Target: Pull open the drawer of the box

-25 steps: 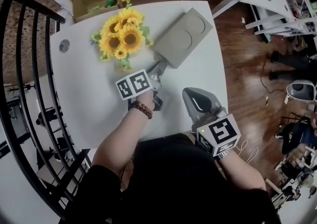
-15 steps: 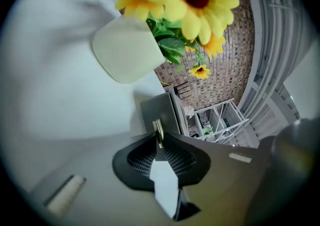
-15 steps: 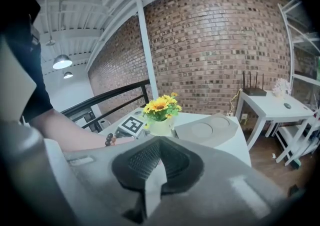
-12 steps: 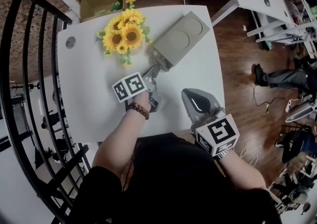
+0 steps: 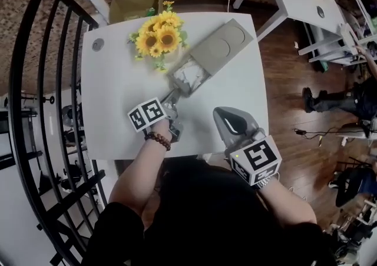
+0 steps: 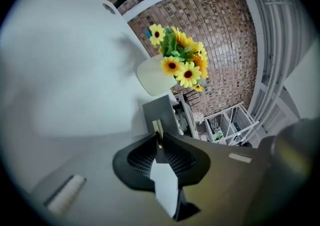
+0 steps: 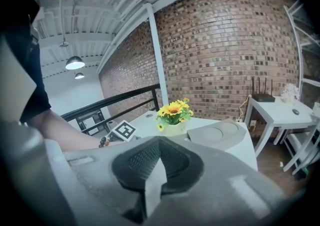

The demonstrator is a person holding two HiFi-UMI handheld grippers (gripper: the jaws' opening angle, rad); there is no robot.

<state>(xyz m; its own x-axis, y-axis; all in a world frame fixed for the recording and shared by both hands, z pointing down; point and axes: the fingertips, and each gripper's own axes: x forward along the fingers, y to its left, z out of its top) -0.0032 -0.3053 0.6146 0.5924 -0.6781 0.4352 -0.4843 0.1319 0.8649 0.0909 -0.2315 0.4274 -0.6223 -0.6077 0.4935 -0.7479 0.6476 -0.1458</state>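
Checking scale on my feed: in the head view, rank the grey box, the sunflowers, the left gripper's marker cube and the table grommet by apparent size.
1. grey box, with its drawer out
2. sunflowers
3. marker cube, which looks bigger because it is nearer the camera
4. grommet

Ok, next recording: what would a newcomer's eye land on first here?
The bright sunflowers at the far side of the white table stand out first. Beside them a grey box lies diagonally, its drawer pulled out with pale contents showing, and the left gripper is shut on the drawer's pull tab. The right gripper hangs shut and empty by the table's near edge.
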